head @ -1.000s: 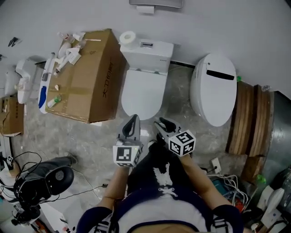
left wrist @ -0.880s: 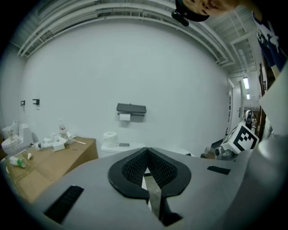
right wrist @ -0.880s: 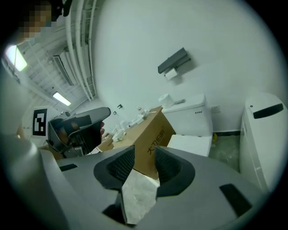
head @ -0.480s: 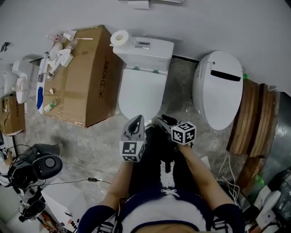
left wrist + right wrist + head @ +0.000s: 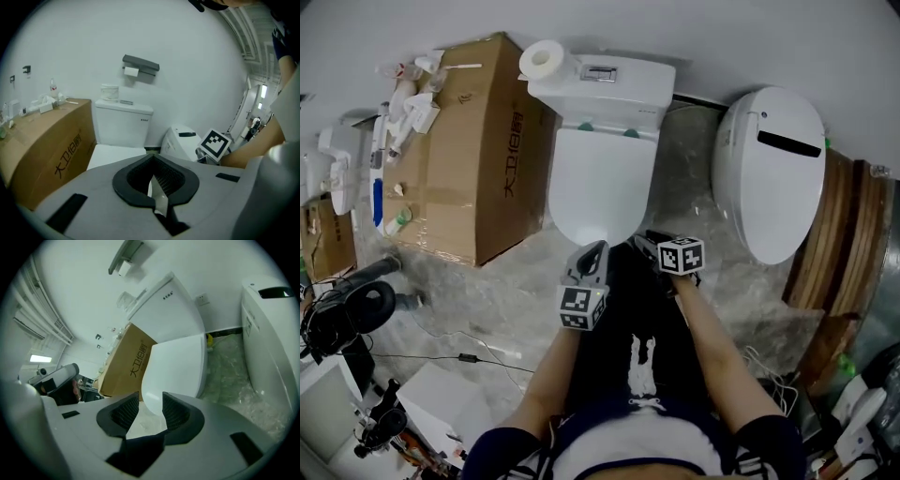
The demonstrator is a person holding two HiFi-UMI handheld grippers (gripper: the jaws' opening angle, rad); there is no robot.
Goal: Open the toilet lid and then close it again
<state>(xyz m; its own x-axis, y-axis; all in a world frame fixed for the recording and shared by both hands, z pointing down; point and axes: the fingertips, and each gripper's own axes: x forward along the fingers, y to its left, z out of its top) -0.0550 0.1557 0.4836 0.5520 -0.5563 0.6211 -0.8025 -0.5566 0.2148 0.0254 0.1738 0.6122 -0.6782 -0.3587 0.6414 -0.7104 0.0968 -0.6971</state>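
Cardboard box (image 5: 478,150) and, seemingly, a second toilet (image 5: 780,169) flank the toilet lid (image 5: 600,183).

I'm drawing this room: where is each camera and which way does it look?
Head view: on the person's head, looking steeply down at the toilet lid; forearms, left tongs, right tongs show.
Left gripper view: on the left tongs, facing the cistern; own jaws show.
Right gripper view: on the right tongs, facing the lid; jaws just opening, gripping nothing.
All share the cardboard box.

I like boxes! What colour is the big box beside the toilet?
Brown, with reddish print. The cardboard box shows best in the head view.
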